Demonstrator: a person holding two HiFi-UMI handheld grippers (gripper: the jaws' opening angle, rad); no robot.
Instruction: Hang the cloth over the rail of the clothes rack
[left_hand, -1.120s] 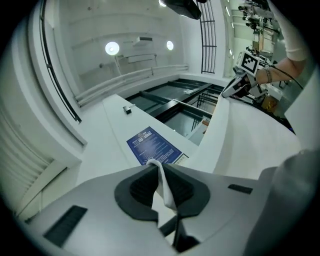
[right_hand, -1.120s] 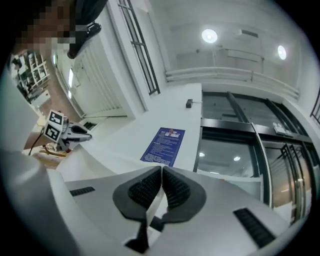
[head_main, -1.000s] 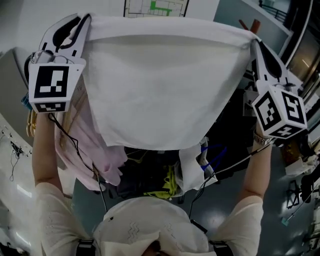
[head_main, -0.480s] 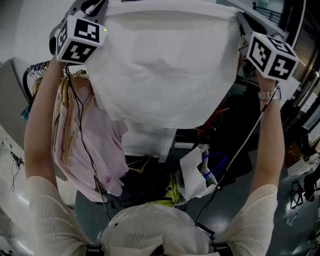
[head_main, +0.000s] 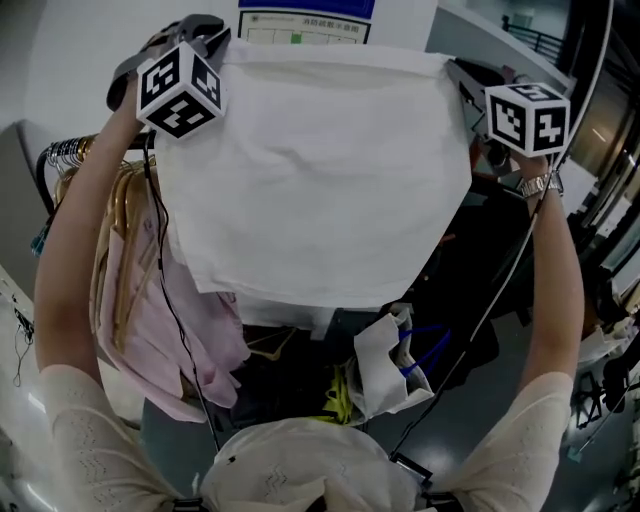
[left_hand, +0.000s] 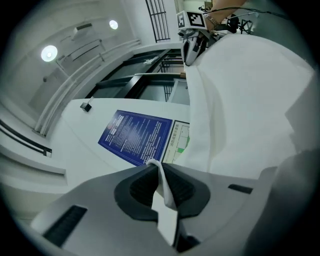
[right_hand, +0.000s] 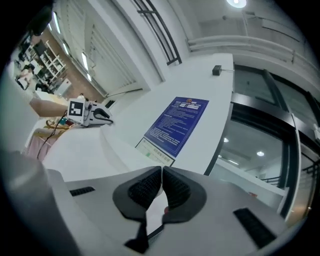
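A white cloth (head_main: 310, 170) hangs spread flat between both grippers, held up at head height. My left gripper (head_main: 215, 40) is shut on its top left corner, and the right gripper (head_main: 455, 75) is shut on the top right corner. In the left gripper view a fold of the cloth (left_hand: 240, 110) sits pinched between the dark pads of the left gripper (left_hand: 160, 175). In the right gripper view the cloth (right_hand: 75, 150) runs off to the left of the right gripper (right_hand: 161, 187). The rack's rail (head_main: 48, 160) shows at the left, below the cloth and partly hidden by my left arm.
Wooden hangers with a pink garment (head_main: 150, 300) crowd the rail at the left. Below the cloth sit dark clothes, a white bag (head_main: 395, 360) with blue handles and something yellow (head_main: 340, 385). A blue poster (left_hand: 135, 137) is on the white wall ahead.
Both grippers have risen and reached forward with the cloth still stretched between them. Its lower hem now hangs higher, and more of the clothes beneath shows.
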